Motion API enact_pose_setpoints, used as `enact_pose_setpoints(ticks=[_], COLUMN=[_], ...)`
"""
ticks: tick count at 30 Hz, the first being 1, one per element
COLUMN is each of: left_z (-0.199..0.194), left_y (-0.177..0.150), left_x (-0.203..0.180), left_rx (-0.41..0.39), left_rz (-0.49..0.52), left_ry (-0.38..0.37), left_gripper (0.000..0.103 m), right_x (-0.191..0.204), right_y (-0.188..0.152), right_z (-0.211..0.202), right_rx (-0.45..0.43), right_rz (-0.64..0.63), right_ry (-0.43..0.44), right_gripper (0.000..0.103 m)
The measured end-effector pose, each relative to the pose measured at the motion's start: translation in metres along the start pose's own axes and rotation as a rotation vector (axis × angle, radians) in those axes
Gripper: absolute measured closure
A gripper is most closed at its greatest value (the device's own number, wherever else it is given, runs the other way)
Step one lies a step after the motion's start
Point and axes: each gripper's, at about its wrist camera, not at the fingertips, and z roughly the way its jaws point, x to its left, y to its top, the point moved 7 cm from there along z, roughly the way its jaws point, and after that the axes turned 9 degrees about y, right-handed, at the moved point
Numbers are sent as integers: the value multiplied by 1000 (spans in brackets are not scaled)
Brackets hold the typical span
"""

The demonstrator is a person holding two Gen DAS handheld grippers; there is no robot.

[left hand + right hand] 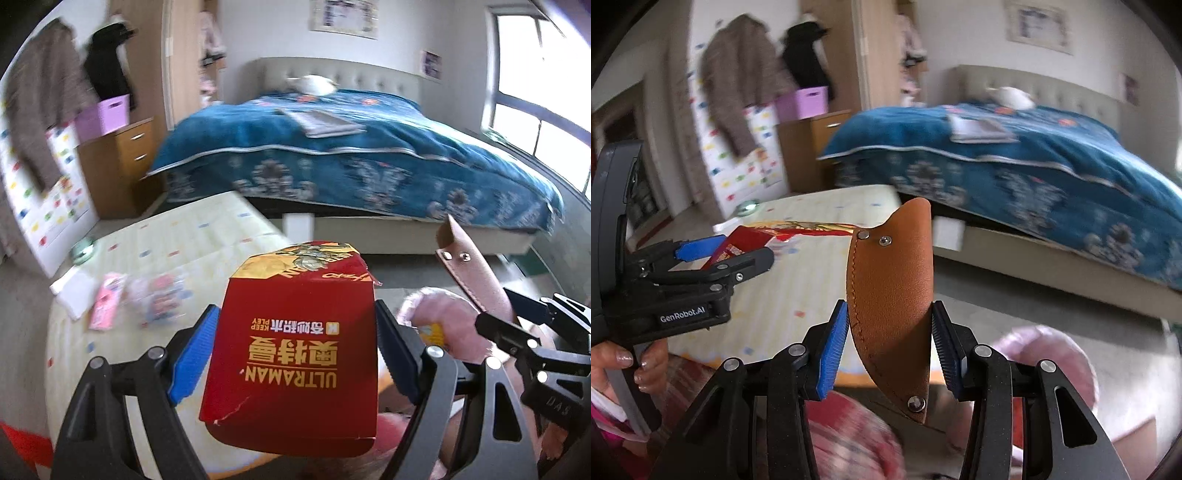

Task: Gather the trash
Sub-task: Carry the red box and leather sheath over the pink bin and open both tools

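My left gripper [295, 354] is shut on a red Ultraman cardboard box [295, 354], torn at its edges, held above a pale yellow play mat [192, 240]. The box also shows in the right wrist view [746, 238], with the left gripper [713, 254] at the left. My right gripper [888, 343] is shut on a tan leather sheath [894, 295] with metal rivets, held upright. The sheath [465, 266] and the right gripper [517, 325] show at the right of the left wrist view. Pink wrappers [107, 302] and a clear packet [162, 299] lie on the mat.
A bed with a blue quilt [351, 158] stands behind the mat. A wooden drawer unit [125, 162] with purple bins [107, 114] and hanging coats [37, 103] is at the left. A window [543, 103] is at the right. A pink fluffy slipper [1052, 354] is below the grippers.
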Motion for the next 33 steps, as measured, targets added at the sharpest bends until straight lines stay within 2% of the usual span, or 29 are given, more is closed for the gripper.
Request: enact_pose_setpoints(ticks=[1, 4, 5, 7, 12, 15, 22, 24, 25, 26, 33], left_z=[1, 6, 8, 12, 26, 34, 58, 68, 72, 74, 81], left_y=[2, 8, 9, 11, 13, 17, 33, 33, 33, 32, 26], left_x=[-10, -52, -63, -92, -151, -175, -206, -211, -211, -211, -179], left_rx=[-2, -5, -5, -8, 13, 16, 29, 46, 54, 59, 71], left_rz=[14, 64, 78, 116, 179, 202, 209, 201, 195, 190, 161], left_ry=[-14, -72, -88, -129, -217, -242, -277, -292, -294, -294, -223], left_gripper=[23, 23, 23, 23, 23, 23, 24, 12, 8, 8, 8], right_x=[-21, -44, -66, -87, -133, -158, -203, -215, -223, -227, -230], right_y=[-8, -18, -27, -35, -52, -59, -62, -64, -67, -71, -86], right_z=[-13, -28, -39, -51, -67, -72, -62, -49, -43, -42, -57], right_rx=[-7, -8, -8, -12, -21, -23, -15, 5, 27, 37, 50], right_rz=[35, 78, 118, 157, 223, 247, 287, 295, 305, 316, 351], right_ry=[-47, -99, -146, -187, -242, -259, -272, -259, -275, -297, -291], right_gripper=[57, 57, 57, 57, 57, 57, 57, 55, 48, 37, 35])
